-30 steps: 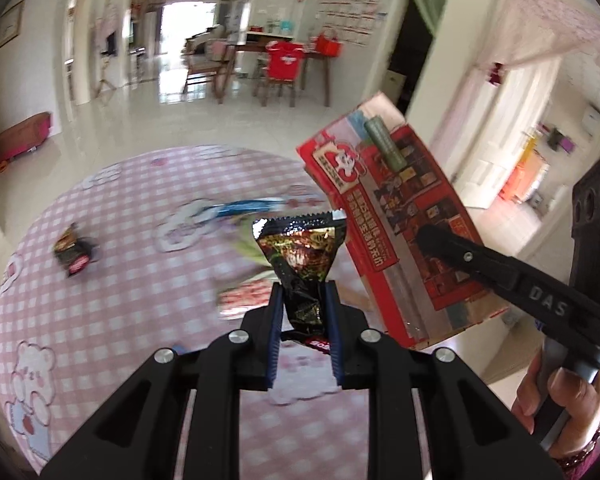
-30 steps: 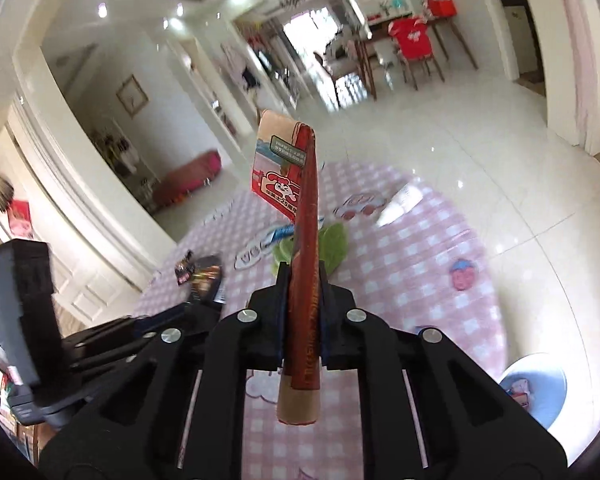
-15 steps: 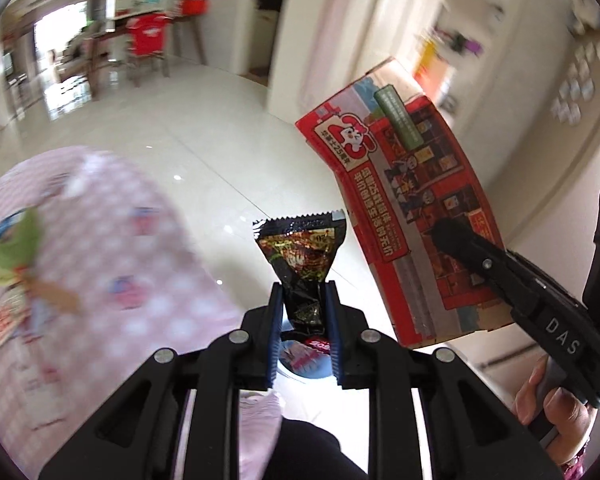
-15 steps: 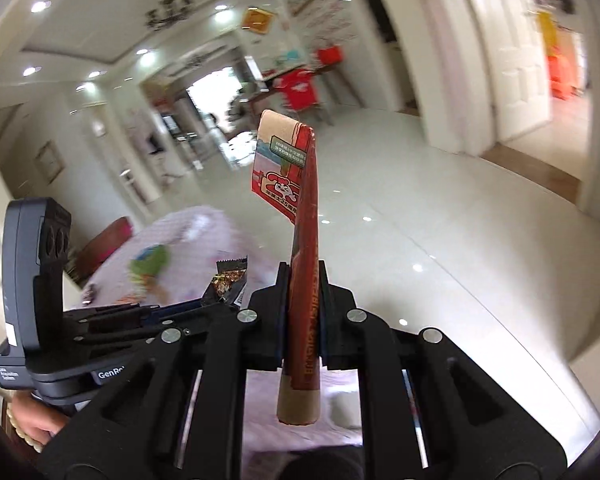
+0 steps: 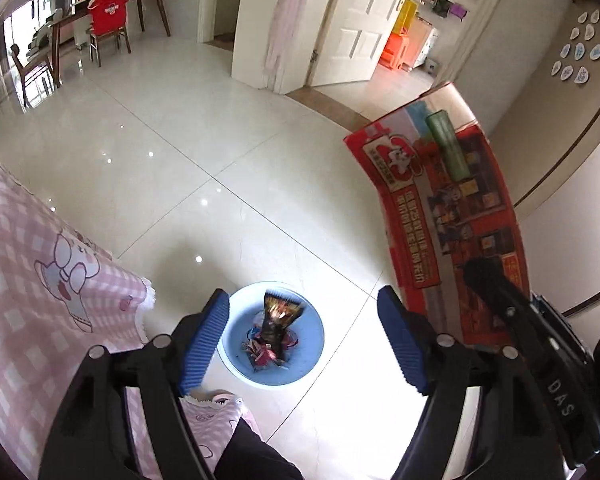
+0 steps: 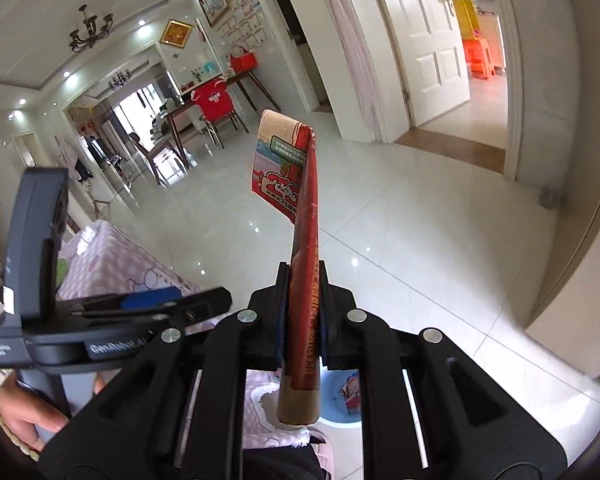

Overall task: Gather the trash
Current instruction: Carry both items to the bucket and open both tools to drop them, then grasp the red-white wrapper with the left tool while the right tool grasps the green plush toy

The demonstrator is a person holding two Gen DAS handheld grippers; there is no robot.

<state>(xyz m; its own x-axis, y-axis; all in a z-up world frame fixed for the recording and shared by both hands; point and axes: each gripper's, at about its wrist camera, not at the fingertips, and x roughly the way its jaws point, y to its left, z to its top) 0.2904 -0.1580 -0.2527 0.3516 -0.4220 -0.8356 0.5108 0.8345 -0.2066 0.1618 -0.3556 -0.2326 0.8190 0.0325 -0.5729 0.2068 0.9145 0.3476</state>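
Observation:
My left gripper [image 5: 300, 340] is open and empty, held above a blue basin [image 5: 312, 344] on the floor. A dark snack wrapper [image 5: 280, 316] is blurred just above the other wrappers in the basin. My right gripper [image 6: 303, 316] is shut on a flattened red cardboard box [image 6: 306, 240], held upright and edge-on. The box [image 5: 444, 204] also shows in the left wrist view at the right, beside the basin. The basin's rim [image 6: 336, 412] shows below the right gripper.
A table with a pink checked cloth [image 5: 28, 280] stands at the left, its edge close to the basin. White tiled floor [image 5: 180, 140] stretches ahead. A white door [image 5: 364, 20] and a dining table with a red chair [image 5: 108, 20] are far off.
My left gripper has opened and let go of the dark wrapper, which drops into the blue basin. Both grippers have swung from the table toward the floor. The right gripper still holds the box.

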